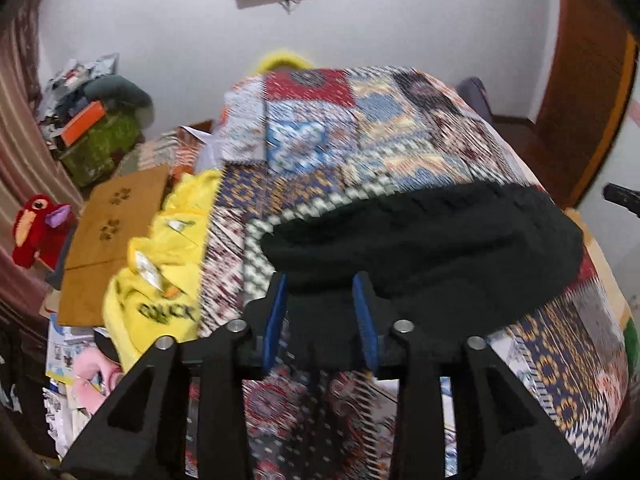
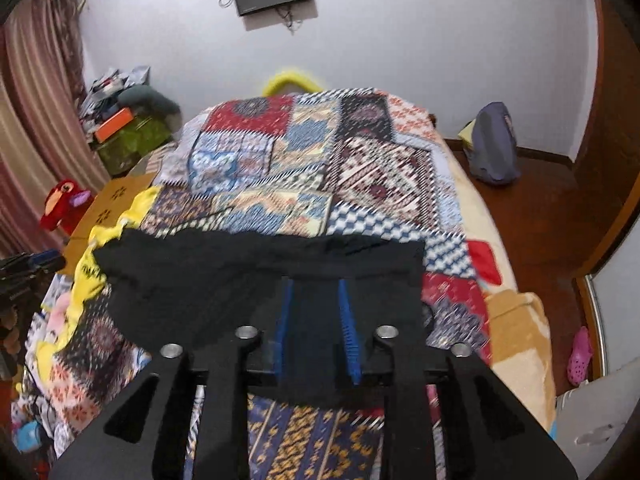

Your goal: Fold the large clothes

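A large black garment (image 1: 424,240) hangs lifted over the patchwork-quilted bed (image 1: 320,136). My left gripper (image 1: 322,280) is shut on its near edge, cloth bunched between the blue pads (image 1: 276,320). In the right wrist view the black garment (image 2: 256,276) spreads wide above the quilt (image 2: 304,160), and my right gripper (image 2: 314,284) is shut on its near edge, cloth between the blue pads (image 2: 348,332). The other gripper (image 2: 28,268) shows at the left edge of the right view.
A yellow garment (image 1: 168,248) lies on the bed's left side beside a brown board (image 1: 116,240). A red plush toy (image 1: 36,228) and a cluttered pile (image 1: 96,128) stand at left. A grey bag (image 2: 494,144) sits on the wooden floor at right.
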`<state>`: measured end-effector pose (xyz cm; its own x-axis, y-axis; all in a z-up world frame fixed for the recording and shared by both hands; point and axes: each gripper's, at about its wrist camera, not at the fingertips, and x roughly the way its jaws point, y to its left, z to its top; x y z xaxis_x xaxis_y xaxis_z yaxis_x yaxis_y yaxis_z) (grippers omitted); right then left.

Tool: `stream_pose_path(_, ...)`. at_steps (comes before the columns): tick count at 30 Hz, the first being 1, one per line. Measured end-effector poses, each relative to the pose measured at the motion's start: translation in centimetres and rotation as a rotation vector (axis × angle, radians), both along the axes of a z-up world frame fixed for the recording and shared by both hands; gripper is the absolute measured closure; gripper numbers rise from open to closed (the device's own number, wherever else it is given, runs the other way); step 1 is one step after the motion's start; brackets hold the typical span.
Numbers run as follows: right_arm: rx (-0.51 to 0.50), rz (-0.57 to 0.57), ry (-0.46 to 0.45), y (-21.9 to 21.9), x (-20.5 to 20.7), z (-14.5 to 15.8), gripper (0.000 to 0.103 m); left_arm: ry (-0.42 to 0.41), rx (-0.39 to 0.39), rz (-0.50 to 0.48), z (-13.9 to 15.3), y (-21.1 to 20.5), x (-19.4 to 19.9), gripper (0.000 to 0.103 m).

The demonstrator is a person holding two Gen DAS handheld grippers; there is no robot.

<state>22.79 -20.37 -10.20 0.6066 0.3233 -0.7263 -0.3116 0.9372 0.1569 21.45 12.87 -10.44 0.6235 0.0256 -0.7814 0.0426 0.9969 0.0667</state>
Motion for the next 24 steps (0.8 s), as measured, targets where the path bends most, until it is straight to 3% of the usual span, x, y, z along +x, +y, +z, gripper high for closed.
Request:
stream_pose_path(3,-0.025,0.054,0.01,1.8,-1.0,-1.2,0.071,0.054,-0.04,-0.064,-2.0,-1.9,-0.6,0.053)
stream_pose_path(7,-0.037,0.107,0.048,4.0,-1.4,-3.3,0.071,0.14,-0.005,-0.121,-5.8,-4.9,0.0,0.053)
stream_pose_path(11,-0.058,0.129,0.079,5.8,-0.7,-5.1,0.071,0.174,-0.006,-0.141,-8.0,-7.1,1.1,0.053)
stream_pose_path(16,-0.04,0.111,0.089,6.0,1.0,-6.1,0.068,0.154,0.003,-0.143,-8.4,-8.0,2.5,0.052)
stream_pose_path(21,-0.012,0.098,0.078,5.8,2.9,-6.3,0.062,0.14,-0.042,-0.146,-8.1,-7.4,4.6,0.051)
stream_pose_path(24,-0.006,0.09,0.078,5.9,4.1,-6.9,0.059,0.125,-0.075,-0.13,-8.2,-6.9,6.2,0.045)
